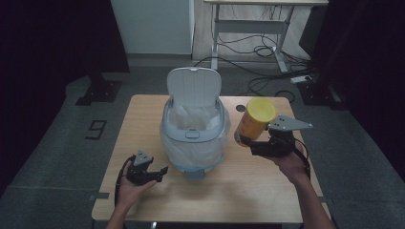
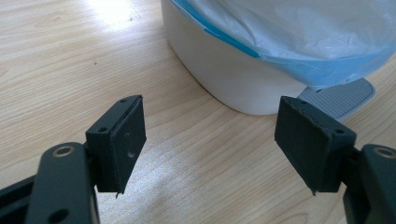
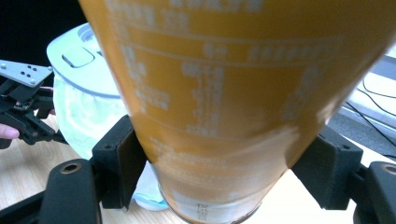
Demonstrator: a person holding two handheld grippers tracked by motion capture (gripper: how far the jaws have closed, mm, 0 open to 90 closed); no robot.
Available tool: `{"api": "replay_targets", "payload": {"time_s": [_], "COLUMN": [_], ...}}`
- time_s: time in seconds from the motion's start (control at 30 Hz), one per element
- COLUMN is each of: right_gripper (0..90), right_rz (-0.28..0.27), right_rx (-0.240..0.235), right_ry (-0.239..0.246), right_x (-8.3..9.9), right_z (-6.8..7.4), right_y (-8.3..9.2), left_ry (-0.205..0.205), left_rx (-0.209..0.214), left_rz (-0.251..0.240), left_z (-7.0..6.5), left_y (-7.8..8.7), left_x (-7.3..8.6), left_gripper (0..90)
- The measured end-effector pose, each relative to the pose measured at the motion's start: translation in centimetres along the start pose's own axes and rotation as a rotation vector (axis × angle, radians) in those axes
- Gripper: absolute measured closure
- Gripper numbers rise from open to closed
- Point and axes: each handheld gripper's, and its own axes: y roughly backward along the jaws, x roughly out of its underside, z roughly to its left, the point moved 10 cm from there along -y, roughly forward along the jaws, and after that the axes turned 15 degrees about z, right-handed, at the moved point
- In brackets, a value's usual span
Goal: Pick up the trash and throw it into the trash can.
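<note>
A white pedal bin (image 1: 193, 129) with a plastic liner stands mid-table, its lid (image 1: 193, 86) raised. My right gripper (image 1: 253, 143) is shut on a yellow-orange can (image 1: 254, 122) with a yellow cap, held above the table just right of the bin. In the right gripper view both pads (image 3: 126, 158) press the can (image 3: 224, 93) near its lower end. My left gripper (image 1: 162, 172) rests low on the table at the bin's front left, open. In the left gripper view nothing lies between its pads (image 2: 123, 140); the bin's base (image 2: 224, 79) and pedal (image 2: 338, 95) are just ahead.
The wooden table (image 1: 143, 114) has bare room left of the bin and along its front edge. A small dark round spot (image 1: 240, 108) sits at the back right. Beyond it are a desk frame (image 1: 248, 33), floor cables (image 1: 267, 52) and dark curtains.
</note>
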Motion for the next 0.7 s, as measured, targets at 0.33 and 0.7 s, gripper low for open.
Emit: {"api": "replay_targets", "payload": {"time_s": [0.33, 0.7], "right_gripper": [24.1, 24.1], "right_rz": [-0.003, -0.003], "right_rx": [-0.009, -0.020], "right_ry": [0.000, 0.028], "right_x": [-1.3, -3.6], "right_z": [-0.1, 0.3], "right_y": [-0.1, -0.2], "left_ry": [0.002, 0.010], "left_rx": [0.006, 0.011], "left_rz": [0.013, 0.014], "left_z": [0.0, 0.2], "left_y": [-0.3, -0.2], "left_x": [0.2, 0.3], "left_gripper": [24.8, 24.8]}}
